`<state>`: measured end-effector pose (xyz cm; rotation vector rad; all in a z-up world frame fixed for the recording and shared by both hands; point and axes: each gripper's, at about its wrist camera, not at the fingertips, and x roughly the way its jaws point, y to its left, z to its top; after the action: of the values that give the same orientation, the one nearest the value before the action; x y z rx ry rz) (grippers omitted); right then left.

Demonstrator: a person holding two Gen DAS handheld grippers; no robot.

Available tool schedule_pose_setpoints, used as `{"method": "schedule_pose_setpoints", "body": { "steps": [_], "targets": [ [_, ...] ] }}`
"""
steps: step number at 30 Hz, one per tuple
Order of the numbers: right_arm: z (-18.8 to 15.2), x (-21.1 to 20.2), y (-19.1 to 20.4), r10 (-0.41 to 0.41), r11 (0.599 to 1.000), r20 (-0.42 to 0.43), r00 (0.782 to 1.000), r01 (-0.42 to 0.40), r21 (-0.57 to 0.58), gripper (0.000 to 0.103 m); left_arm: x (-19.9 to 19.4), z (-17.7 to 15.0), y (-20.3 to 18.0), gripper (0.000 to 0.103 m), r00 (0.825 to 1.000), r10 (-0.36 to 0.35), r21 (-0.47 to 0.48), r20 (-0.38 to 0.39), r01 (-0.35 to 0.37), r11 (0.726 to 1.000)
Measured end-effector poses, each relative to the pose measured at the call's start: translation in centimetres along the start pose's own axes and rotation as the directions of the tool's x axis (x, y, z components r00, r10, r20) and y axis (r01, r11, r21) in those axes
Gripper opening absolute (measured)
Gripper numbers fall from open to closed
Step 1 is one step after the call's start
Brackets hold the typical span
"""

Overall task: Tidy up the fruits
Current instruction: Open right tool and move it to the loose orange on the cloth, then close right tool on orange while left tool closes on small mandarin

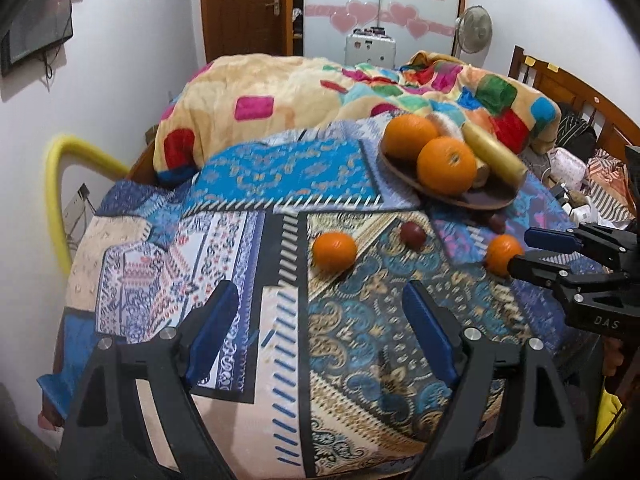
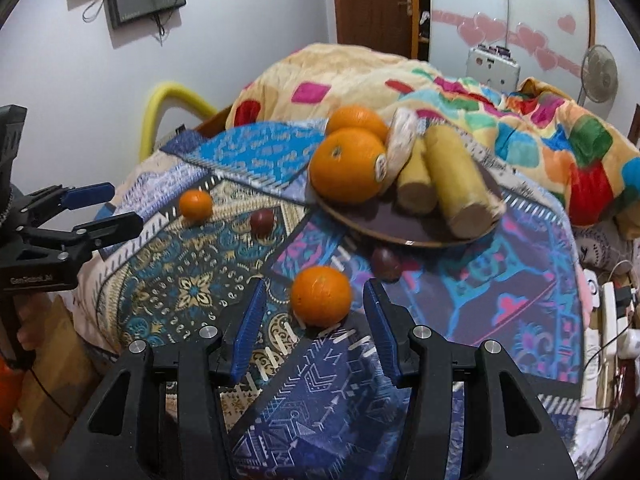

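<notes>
A brown plate [image 1: 486, 200] [image 2: 384, 226] on the patterned bedspread holds two large oranges [image 1: 446, 164] [image 2: 347, 164] and yellowish cylindrical pieces [image 2: 460, 180]. Loose on the spread lie a small orange [image 1: 334, 251] [image 2: 195, 205], a second orange [image 1: 503, 254] [image 2: 321, 296] and two dark red fruits [image 1: 413, 234] [image 2: 262, 221] [image 2: 386, 265]. My right gripper [image 2: 314, 294] is open, its blue pads on either side of the second orange; it also shows in the left wrist view [image 1: 518, 250]. My left gripper [image 1: 320, 300] is open and empty, short of the small orange; it also shows in the right wrist view [image 2: 126, 204].
A crumpled colourful blanket [image 1: 300, 96] is piled behind the plate. A yellow foam tube [image 1: 56, 200] stands at the bed's left edge. Clutter and cables [image 2: 608, 320] lie at the right. A wooden headboard [image 1: 568, 88] is at the far right.
</notes>
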<state>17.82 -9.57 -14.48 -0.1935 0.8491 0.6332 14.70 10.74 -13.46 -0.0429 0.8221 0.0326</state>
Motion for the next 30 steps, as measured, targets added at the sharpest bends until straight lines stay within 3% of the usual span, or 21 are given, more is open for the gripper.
{"method": "schedule_pose_setpoints", "body": {
  "steps": [7,10,13,24,30],
  "targets": [
    [-0.3,1.4,-0.8,0.026,0.998,-0.016,1.0,-0.026,0.049,0.046,1.6,-0.7,0.6,0.084,0.999,-0.025,-0.014,-0.034,0.024,1.0],
    [-0.6,1.7,-1.3,0.039,0.997,-0.023,0.999,-0.037,0.07,0.035,2.1,-0.6,0.6,0.084,0.999,-0.028,-0.013,-0.036,0.028,1.0],
    [-0.7,1.5,-1.3,0.047,0.997,-0.016,0.999,-0.046,0.07,0.034,2.8,-0.3,0.5,0.084,0.999,-0.033,-0.015,-0.039,0.032,0.999],
    [-0.1,-0.6,-2.5,0.005,0.998,0.031,0.999,-0.007,0.065,0.034,5.5,1.3,-0.1,0.059,0.997,-0.047,-0.005,-0.066,0.047,0.999],
    [-0.3,-1.2,-4.1,-0.03,0.997,0.036,0.999,0.027,0.077,0.034,6.7,2.0,-0.3,0.051,0.996,-0.044,-0.018,-0.072,0.043,0.999]
  ]
}}
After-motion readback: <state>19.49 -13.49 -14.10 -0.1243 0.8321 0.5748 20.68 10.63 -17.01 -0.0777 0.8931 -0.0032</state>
